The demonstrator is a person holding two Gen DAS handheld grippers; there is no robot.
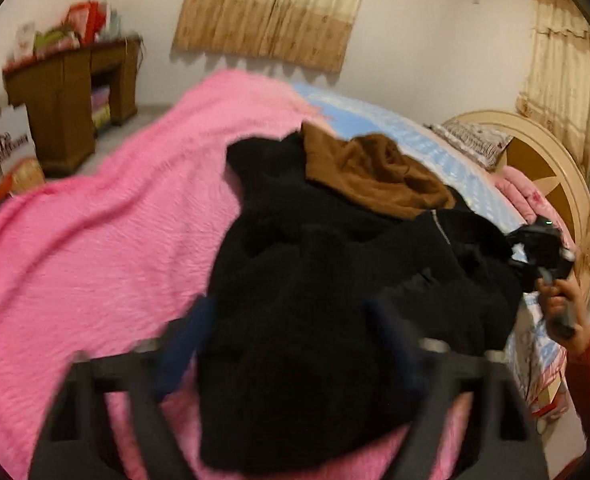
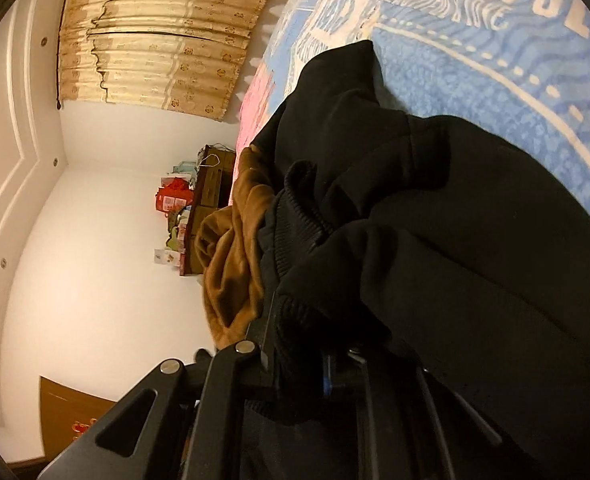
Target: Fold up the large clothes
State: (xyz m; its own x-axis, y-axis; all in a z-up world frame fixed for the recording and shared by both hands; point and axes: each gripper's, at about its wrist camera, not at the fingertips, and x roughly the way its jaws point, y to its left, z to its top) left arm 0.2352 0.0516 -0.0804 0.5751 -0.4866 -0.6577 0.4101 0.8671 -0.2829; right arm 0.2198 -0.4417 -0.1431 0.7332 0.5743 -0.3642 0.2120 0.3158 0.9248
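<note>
Black coat (image 1: 335, 280) between spread left jaws, bunched inside right jaws.

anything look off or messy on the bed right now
Yes. The black coat lies crumpled in a heap instead of spread flat, straddling the pink blanket and the blue sheet. A brown garment is bunched on top of it, in the way of folding.

A home bedroom: bed (image 1: 435, 148) with pink blanket (image 1: 95, 240), curtains (image 1: 271, 8), wooden desk (image 1: 71, 92).
</note>
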